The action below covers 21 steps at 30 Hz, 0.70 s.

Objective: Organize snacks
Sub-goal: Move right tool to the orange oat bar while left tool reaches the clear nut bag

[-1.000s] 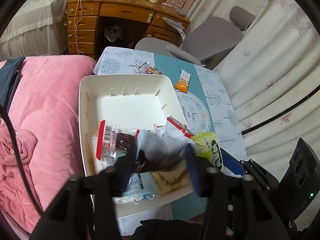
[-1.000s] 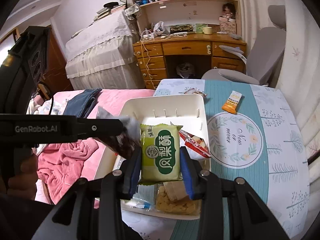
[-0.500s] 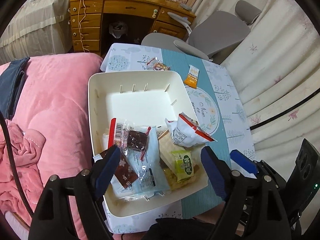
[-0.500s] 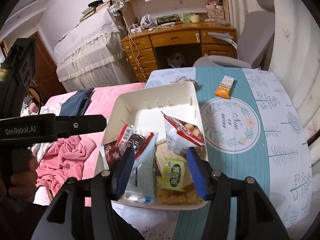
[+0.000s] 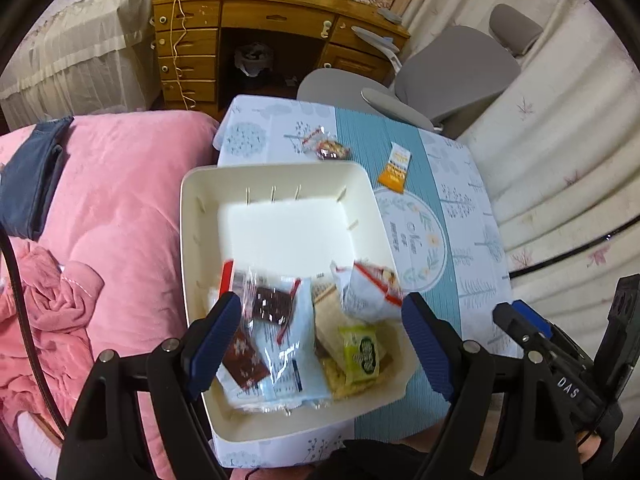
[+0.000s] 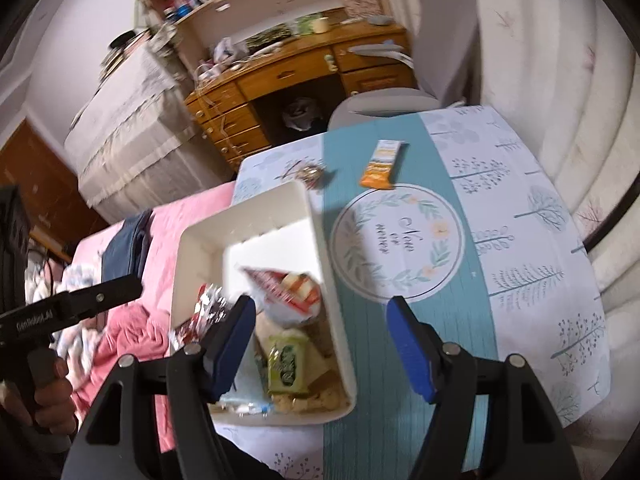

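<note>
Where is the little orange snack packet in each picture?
Left wrist view: the orange snack packet lies on the teal stripe of the tablecloth, above and right of the white bin.
Right wrist view: the same packet lies on the teal stripe near the table's far edge, above the round wreath print.
Shared landmark: the wreath print, just below the packet in both.

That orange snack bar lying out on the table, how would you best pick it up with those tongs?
The orange snack bar lies flat on the tablecloth, long and narrow, with clear space around it. I'd probably come straight down from above and pinch it across its narrow width, near the middle, so it stays level. The right tongs stand open and empty.
</note>
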Each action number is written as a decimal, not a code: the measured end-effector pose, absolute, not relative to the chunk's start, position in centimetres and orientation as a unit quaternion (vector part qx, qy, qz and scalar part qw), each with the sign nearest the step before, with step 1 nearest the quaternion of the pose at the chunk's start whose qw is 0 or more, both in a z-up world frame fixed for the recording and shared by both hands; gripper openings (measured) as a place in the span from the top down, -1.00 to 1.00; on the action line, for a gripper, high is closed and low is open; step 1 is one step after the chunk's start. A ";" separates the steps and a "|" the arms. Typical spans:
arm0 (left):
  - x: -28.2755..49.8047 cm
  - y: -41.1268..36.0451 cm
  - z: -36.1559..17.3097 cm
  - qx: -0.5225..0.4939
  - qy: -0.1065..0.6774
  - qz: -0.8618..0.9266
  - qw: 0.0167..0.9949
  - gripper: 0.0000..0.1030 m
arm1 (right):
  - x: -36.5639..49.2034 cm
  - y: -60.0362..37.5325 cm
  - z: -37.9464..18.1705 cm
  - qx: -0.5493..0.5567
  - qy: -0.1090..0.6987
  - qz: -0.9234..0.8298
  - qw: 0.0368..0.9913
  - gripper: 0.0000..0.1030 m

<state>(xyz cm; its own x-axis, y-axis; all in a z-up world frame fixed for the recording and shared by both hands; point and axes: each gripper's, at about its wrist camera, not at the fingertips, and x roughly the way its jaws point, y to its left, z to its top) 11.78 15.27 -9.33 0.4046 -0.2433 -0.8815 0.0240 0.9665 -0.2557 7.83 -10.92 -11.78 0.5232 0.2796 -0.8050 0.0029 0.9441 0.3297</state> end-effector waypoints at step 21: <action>26.8 8.3 -8.7 -0.054 0.575 0.000 0.816 -0.59 | 24.2 -18.7 -13.1 0.224 0.546 0.097 0.802 -0.48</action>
<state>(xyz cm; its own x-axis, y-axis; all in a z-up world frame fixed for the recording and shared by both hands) 26.76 8.33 -8.70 0.3390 -0.0613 -0.9388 -0.0620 0.9942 -0.0873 24.21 -18.69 -13.12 0.3849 0.4003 -0.8316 0.0881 0.8810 0.4649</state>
